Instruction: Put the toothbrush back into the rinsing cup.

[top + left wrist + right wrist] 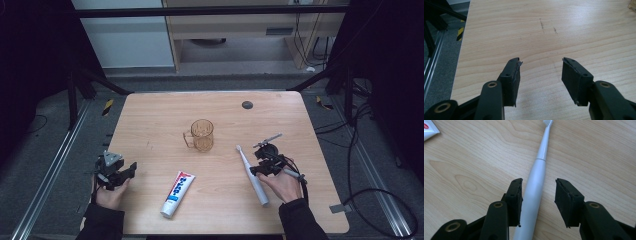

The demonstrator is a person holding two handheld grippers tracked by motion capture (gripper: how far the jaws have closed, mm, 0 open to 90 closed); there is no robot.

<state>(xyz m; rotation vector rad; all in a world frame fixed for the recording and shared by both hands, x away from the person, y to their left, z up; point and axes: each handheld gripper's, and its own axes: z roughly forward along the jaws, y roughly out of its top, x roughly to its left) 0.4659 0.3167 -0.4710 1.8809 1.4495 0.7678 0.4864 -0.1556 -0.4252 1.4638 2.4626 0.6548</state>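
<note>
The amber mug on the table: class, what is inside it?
The amber mug is see-through and stands upright; nothing shows inside it. The toothbrush and toothpaste tube lie outside on the table. Its very bottom is too small to check.

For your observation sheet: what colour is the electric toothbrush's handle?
White plastic electric toothbrush; handle plain white, clearest in the right gripper view.

Wooden table (150, 125) is lying mostly bare. Amber cup (202, 135) is standing near centre, blocking the middle lane; a dark round disc (247, 104) is sitting at the cup's 1 o'clock, flat. Toothpaste tube (178, 194) is lying at the cup's 7 o'clock, open wood between them. White electric toothbrush (252, 175) is lying at the cup's 4 o'clock, running between the right gripper's (537, 200) open jaws. Left gripper (540, 75) is facing bare wood at 12 o'clock.
</note>
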